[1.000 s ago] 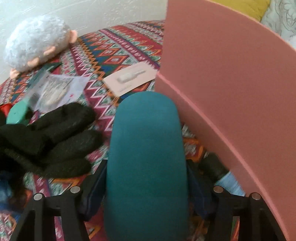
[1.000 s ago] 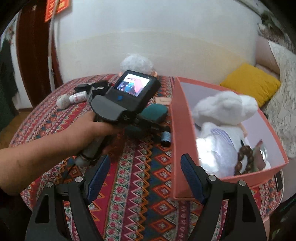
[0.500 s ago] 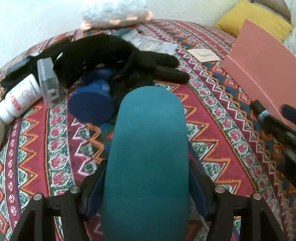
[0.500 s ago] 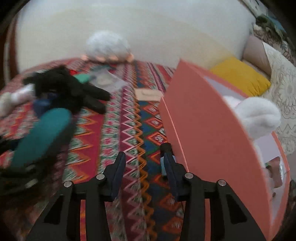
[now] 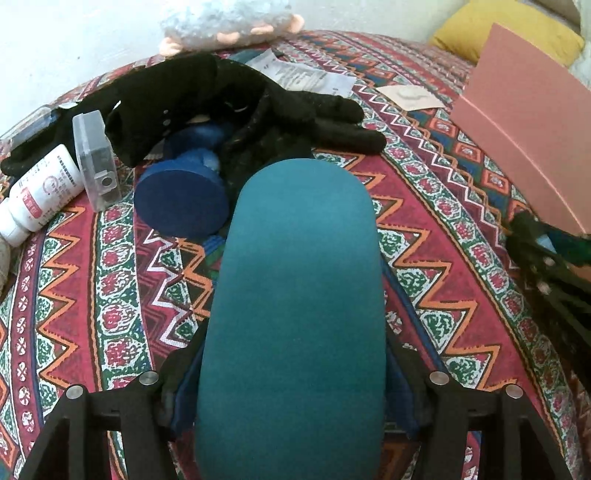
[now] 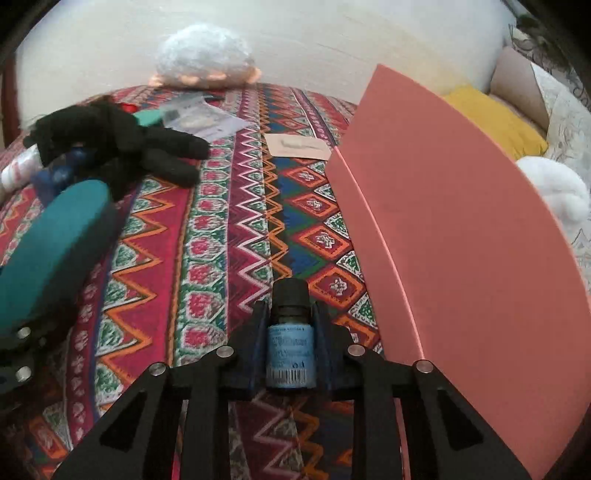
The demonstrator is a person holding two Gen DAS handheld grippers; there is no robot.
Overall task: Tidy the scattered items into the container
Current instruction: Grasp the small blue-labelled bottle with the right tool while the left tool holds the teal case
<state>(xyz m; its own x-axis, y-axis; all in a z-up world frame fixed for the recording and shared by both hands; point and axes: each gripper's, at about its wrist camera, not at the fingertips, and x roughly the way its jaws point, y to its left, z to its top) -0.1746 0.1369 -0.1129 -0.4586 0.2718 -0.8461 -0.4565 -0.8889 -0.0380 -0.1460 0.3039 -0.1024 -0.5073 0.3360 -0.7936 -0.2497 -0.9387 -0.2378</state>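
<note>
With the pink container (image 6: pixel 461 258) as our landmark, we read the bed (image 6: pixel 221 258) from its far left toward that wall. Farthest from the container lie a white bottle (image 5: pixel 40 192) and a clear plastic case (image 5: pixel 96 158), then a dark blue round thing (image 5: pixel 181 201) half under the black gloves (image 5: pixel 221 99). All of them rest loose on the patterned cover, so they are likely what the tidying has yet to gather. Behind the gloves a grey plush toy (image 5: pixel 229 18) sits against the wall.

Nearer the container, our left tongs (image 5: pixel 291 387) are clamped on a teal oblong case (image 5: pixel 295 314), held lengthwise along the fingers so it cannot swing. It hangs above the bed, well short of the container's wall.

A paper sheet (image 5: pixel 306 75) and a small card (image 5: pixel 410 96) lie flat between the gloves and the container.

Just beside the wall, our right tongs (image 6: pixel 291 343) grip a small blue bottle (image 6: pixel 291 350), cap forward, squeezed at the label where its sides are straight. Whether it is lifted clear of the cover we cannot tell. A white plush (image 6: pixel 554 192) shows over the container's rim, seemingly inside.
</note>
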